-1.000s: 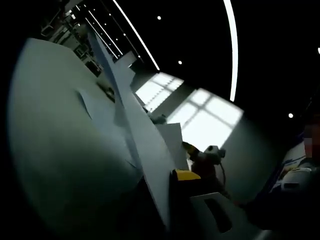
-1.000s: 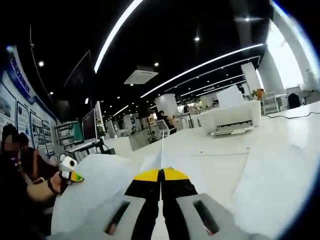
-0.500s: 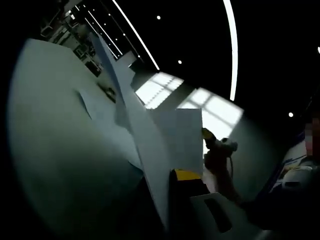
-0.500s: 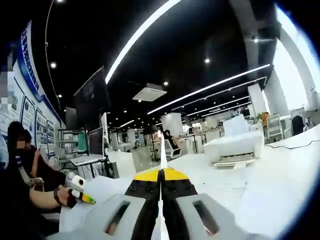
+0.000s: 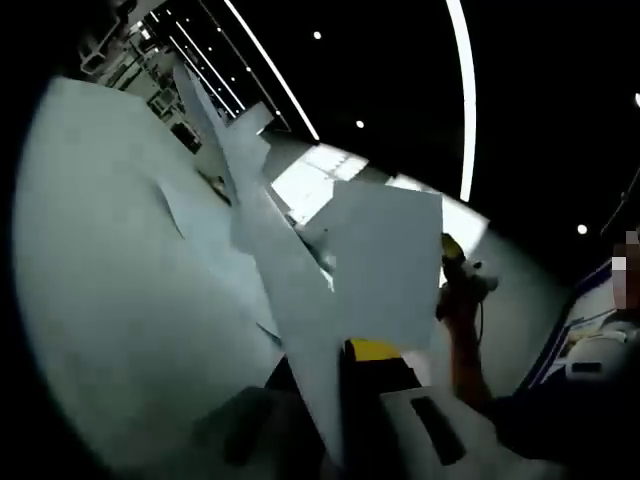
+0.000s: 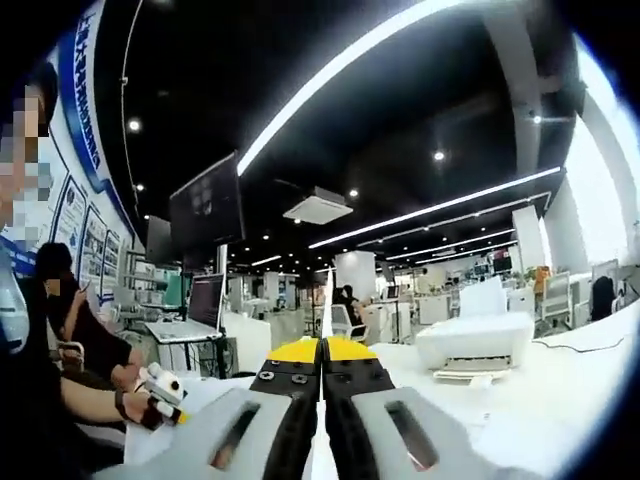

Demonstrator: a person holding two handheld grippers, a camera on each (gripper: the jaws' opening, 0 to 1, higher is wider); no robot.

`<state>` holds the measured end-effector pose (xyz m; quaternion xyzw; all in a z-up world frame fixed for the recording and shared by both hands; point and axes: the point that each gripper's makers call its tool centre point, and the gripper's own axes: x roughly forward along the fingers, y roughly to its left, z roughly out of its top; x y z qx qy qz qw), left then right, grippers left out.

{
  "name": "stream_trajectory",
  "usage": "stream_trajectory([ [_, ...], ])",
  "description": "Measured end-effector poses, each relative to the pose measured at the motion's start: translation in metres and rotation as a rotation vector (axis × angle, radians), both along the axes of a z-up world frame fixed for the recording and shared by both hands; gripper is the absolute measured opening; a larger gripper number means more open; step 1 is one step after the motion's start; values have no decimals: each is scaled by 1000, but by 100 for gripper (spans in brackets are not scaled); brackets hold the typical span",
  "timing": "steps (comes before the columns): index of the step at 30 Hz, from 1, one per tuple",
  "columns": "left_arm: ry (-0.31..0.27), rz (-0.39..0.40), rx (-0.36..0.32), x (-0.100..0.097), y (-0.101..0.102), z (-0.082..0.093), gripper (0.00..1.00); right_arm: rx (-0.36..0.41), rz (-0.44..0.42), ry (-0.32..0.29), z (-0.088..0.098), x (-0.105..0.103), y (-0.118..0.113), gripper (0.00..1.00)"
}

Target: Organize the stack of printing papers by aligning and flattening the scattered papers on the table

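In the left gripper view my left gripper (image 5: 345, 358) is shut on a white sheet (image 5: 270, 250), seen almost edge-on and rising up and to the left over the white table (image 5: 90, 280). More sheets (image 5: 200, 235) lie flat on that table. Beyond it hangs a second sheet (image 5: 385, 260), lifted off the table by the right gripper (image 5: 455, 262). In the right gripper view my right gripper (image 6: 322, 348) is shut on that sheet, a thin vertical edge (image 6: 325, 305) between the yellow-tipped jaws. The left gripper (image 6: 165, 392) shows at lower left in a person's hand.
A white printer (image 6: 475, 340) stands on the table (image 6: 570, 400) at the right. A dark monitor (image 6: 205, 205) and desks with screens are behind. A seated person (image 6: 75, 325) is at the left. A person's sleeve (image 5: 465, 345) reaches up to the right gripper.
The right gripper has risen with its sheet, which now stands higher and larger in the left gripper view. The right gripper view has tilted up, so the table sits lower.
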<state>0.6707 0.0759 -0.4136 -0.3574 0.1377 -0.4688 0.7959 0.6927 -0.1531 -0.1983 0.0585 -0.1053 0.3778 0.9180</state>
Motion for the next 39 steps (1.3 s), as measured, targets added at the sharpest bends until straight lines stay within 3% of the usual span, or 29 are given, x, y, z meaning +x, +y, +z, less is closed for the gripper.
stream_trajectory([
  [15, -6, 0, -2, -2, -2, 1, 11, -6, 31, -64, 35, -15, 5, 0],
  [22, -9, -1, -2, -4, -4, 2, 13, 16, 68, -66, 43, -21, 11, 0],
  [33, -16, -6, -10, -4, -3, 4, 19, 18, 163, -104, 63, -52, 44, 0],
  [39, -21, -10, -11, -3, -3, 4, 21, 26, 206, -99, 67, -56, 56, 0],
])
